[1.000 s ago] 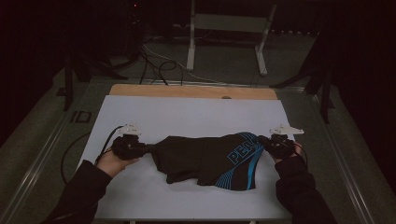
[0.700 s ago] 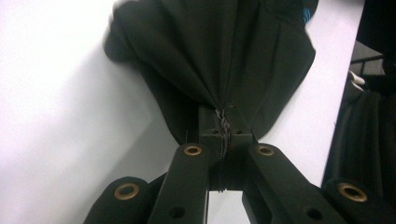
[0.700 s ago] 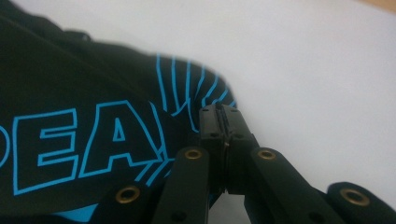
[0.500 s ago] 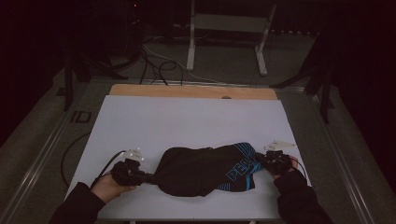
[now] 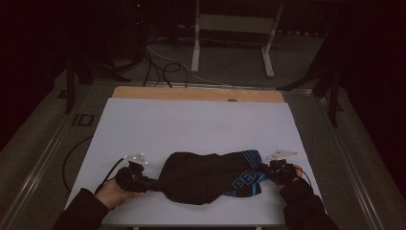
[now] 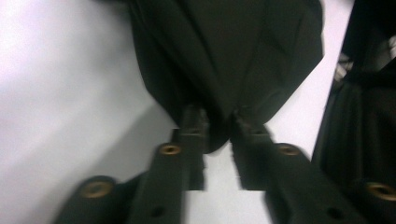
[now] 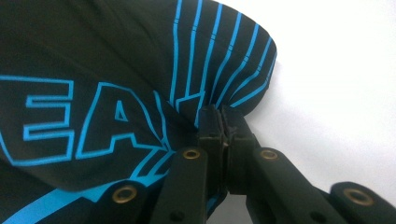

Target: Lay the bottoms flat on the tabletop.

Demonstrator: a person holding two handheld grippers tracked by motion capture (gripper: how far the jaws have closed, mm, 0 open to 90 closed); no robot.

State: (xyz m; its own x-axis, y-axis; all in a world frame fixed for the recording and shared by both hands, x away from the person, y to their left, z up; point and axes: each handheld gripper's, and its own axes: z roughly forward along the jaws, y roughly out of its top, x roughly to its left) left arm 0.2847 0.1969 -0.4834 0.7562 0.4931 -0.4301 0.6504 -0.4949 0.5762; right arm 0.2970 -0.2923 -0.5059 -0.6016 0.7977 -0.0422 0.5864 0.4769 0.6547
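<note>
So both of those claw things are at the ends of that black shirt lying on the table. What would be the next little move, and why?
Probably the right gripper should open too. The black garment already lies folded on the white table. The left gripper has just been opening, with cloth between its parted jaws, while the right one is clamped on the blue-striped edge.

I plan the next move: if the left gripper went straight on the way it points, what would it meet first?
The left gripper, jaws just opening, would meet the black blue-striped fabric garment bunched between them.
</note>
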